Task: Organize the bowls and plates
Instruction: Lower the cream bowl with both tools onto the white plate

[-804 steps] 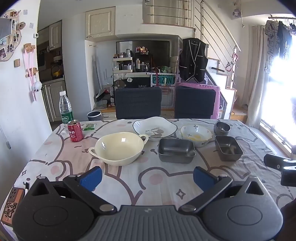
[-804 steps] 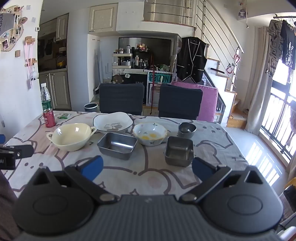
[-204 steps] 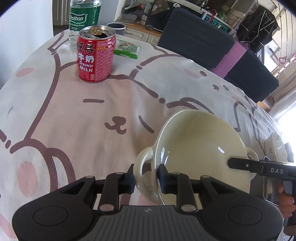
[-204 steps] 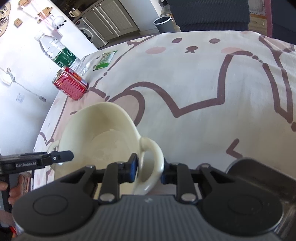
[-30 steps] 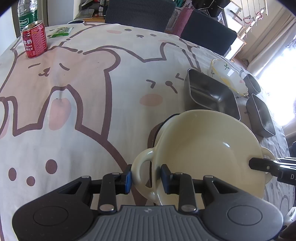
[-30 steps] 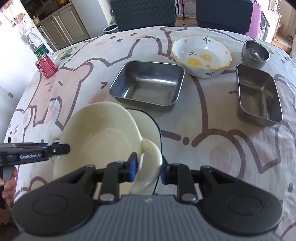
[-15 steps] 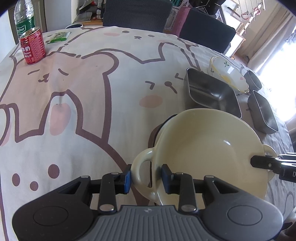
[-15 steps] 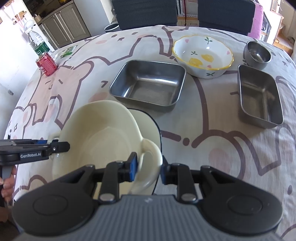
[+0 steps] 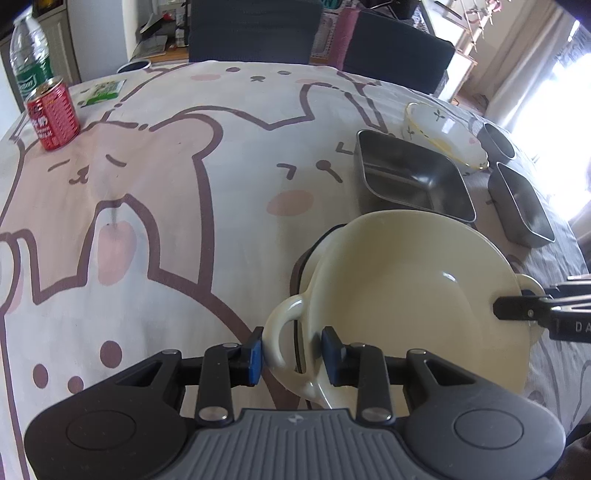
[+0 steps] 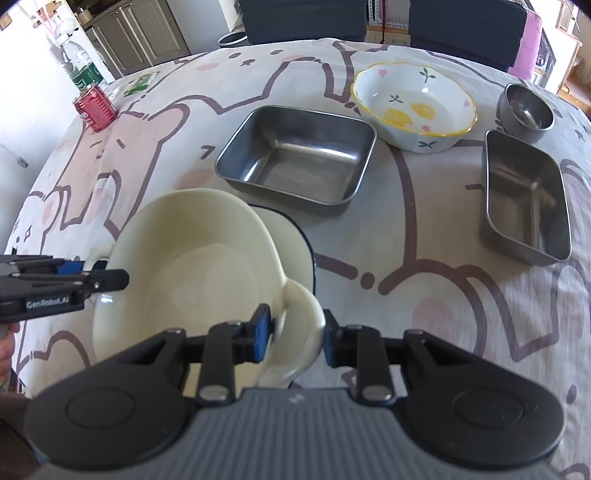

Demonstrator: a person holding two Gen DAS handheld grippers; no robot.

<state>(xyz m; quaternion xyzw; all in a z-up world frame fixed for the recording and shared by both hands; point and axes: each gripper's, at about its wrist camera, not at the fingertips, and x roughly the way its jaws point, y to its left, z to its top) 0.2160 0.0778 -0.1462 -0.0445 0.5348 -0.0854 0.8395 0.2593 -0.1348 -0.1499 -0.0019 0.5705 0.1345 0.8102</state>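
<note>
a cartoon bear and rabbit tablecloth (image 9: 155, 206) is covering the whole table, pink and white with brown outlines, and two dark chairs (image 9: 255, 29) are standing at the far edge, one with a purple cushion; kitchen cupboards are showing beyond on the right wrist view and bright window light is washing out the right side of the left wrist view. largest on the cloth, the cream two-handled bowl (image 9: 417, 291) is sitting empty inside a white dark-rimmed plate (image 10: 291, 236) near the front edge, only a sliver of that plate showing beside it. the left gripper (image 9: 291, 350) is bracketing one loop handle, its blue pads (image 9: 255, 350) lying right against or a hair off the handle, which of the two i cannot tell. the right gripper (image 10: 295, 332) is straddling the opposite handle with its jaws opening, the handle sitting between pads that are no longer pressing it. behind the bowl a square steel tray (image 10: 295, 155) is lying empty, and well to its right a narrower steel tray (image 10: 524, 195) is lying empty too. a white floral bowl with a yellow rim (image 10: 413, 107) is resting just behind the square tray, with a small steel bowl (image 10: 526, 107) beside it. far left, a red milk can (image 9: 53, 118) is standing upright near a green-labelled water bottle (image 9: 29, 66) and a small green packet (image 9: 103, 92).
</note>
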